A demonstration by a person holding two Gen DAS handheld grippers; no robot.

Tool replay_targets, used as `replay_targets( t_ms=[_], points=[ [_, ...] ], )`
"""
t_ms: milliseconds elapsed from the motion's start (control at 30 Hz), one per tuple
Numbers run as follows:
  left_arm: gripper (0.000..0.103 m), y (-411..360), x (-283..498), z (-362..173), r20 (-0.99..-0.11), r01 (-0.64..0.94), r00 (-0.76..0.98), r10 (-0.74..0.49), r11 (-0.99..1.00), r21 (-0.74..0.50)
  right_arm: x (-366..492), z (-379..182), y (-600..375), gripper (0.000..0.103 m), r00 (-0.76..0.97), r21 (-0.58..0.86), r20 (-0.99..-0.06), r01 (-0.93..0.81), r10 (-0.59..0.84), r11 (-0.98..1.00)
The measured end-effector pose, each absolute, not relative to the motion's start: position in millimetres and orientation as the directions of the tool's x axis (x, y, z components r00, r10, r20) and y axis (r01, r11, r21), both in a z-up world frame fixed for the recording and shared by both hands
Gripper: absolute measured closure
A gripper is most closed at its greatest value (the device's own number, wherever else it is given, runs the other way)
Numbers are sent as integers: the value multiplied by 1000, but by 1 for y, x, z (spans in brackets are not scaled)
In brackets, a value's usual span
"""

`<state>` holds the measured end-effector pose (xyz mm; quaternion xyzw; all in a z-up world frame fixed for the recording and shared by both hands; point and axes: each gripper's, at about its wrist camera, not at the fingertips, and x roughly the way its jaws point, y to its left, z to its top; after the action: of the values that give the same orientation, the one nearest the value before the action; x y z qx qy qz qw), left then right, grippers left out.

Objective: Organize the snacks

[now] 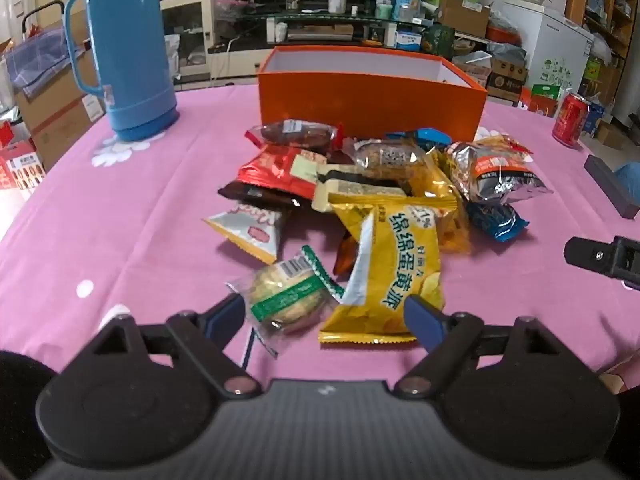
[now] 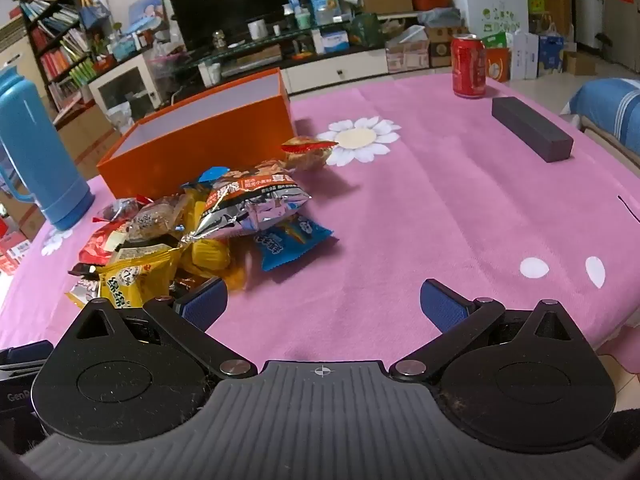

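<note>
Many snacks: a loose heap of wrapped snack packets (image 1: 360,200) lies on the tabletop, just in front of the orange box, some overlapping.
Yellow packet: a yellow packet with Chinese print (image 1: 384,276) sits at the near edge of the heap, its near end between the left gripper's blue pads.
Round biscuit: a clear-wrapped round biscuit with green trim (image 1: 284,296) lies just left of the yellow packet, close to the left pad.
Silver packet: a crinkled silver and orange packet (image 2: 248,204) rests on the right side of the heap, above a blue packet (image 2: 294,240).
Stray snack: one small red-topped snack (image 2: 308,152) lies apart, at the box's right corner.
Orange box: an open-topped orange box (image 1: 372,100) stands behind the heap; what little of its inside shows is pale and bare.
Left gripper: the left gripper (image 1: 324,316) is spread wide, tilted down over the near edge of the heap; pads press on nothing.
Right gripper: the right gripper (image 2: 324,304) is spread wide over bare cloth, right of the heap, nothing between its pads.
Tabletop: the tabletop (image 2: 440,208) carries a pink cloth with white flowers.
Left side: a blue flask (image 1: 128,48) stands far left.
Right side: a red can (image 2: 468,66) stands far right, with a dark block (image 2: 530,134) nearer than it.
</note>
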<state>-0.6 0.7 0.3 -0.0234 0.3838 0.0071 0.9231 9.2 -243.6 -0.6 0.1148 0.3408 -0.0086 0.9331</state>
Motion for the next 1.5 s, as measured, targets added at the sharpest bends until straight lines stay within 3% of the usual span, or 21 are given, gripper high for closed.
replay_targets(
  t_ms=[1500],
  points=[
    [17, 10, 5, -3, -718, -60, 695, 8, 997, -47, 11, -2, -243, 9, 761, 196, -646, 94, 56, 976]
  ],
)
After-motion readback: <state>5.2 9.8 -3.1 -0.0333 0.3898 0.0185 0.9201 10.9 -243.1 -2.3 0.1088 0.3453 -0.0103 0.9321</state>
